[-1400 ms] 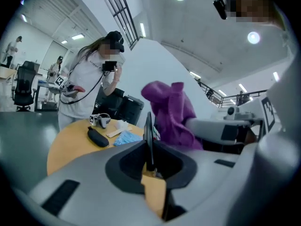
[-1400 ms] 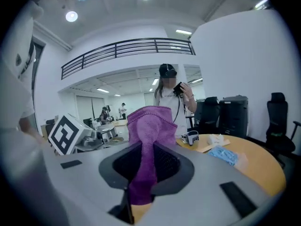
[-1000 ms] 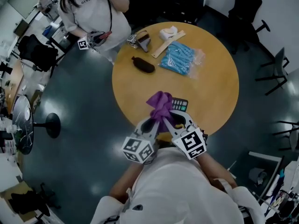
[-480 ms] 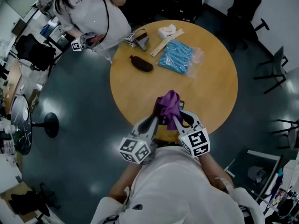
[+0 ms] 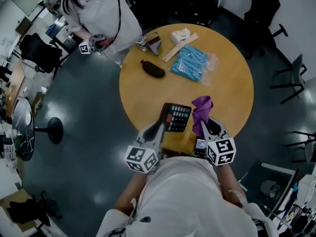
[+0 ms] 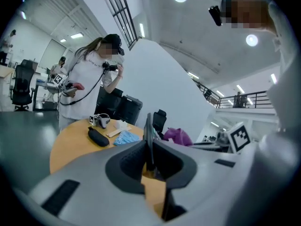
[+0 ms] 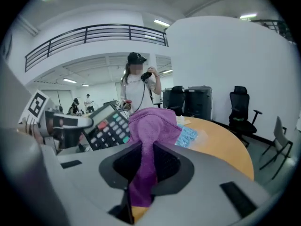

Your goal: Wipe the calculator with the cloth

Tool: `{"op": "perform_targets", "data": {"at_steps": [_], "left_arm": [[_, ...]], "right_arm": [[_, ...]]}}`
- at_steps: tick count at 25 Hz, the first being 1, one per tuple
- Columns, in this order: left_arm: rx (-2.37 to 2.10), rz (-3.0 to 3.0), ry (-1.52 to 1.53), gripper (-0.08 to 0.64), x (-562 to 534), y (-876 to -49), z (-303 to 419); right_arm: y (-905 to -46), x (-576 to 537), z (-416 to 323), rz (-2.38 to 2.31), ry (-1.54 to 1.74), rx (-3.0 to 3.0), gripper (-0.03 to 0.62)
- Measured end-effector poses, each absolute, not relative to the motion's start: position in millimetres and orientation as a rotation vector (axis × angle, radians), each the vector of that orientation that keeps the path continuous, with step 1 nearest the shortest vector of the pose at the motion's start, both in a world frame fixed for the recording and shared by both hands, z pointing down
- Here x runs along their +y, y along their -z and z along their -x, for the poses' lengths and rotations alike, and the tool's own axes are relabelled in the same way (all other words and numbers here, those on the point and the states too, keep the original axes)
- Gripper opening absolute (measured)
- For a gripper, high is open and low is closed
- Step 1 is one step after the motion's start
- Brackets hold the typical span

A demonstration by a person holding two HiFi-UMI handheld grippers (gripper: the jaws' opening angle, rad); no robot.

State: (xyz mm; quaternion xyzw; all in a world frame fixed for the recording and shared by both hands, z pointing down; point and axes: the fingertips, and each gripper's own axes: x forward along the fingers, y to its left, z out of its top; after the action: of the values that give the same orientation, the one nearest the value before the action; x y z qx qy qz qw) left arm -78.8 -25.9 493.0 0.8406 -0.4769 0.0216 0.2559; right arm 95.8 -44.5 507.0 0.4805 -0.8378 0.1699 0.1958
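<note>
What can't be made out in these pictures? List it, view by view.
Face of the calculator, left gripper view: turned edge-on, keys hidden.
Key print on the calculator, head and right gripper views: too small.
Pad faces of the right gripper, right gripper view: covered by the cloth.

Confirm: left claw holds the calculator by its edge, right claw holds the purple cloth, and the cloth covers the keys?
Not the last part. The head view shows the purple cloth in the right claw beside the calculator, its keys bare. The left claw does hold the calculator by its edge.
</note>
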Motion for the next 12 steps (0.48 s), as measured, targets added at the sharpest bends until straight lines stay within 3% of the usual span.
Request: {"op": "perform_targets", "data": {"at_steps": [6,12], "left_arm": [[-1.269,-2.358,-0.15,0.048,-31,-494,57],[-1.296,-2.76,-0.635,0.048,-28,-486,31]], "right_arm": [[-445,-26,-22,-1.132,-0.327,-2.6,0.072],[-431,-7,29,-0.837,0.002,-2.569,0.072]]}}
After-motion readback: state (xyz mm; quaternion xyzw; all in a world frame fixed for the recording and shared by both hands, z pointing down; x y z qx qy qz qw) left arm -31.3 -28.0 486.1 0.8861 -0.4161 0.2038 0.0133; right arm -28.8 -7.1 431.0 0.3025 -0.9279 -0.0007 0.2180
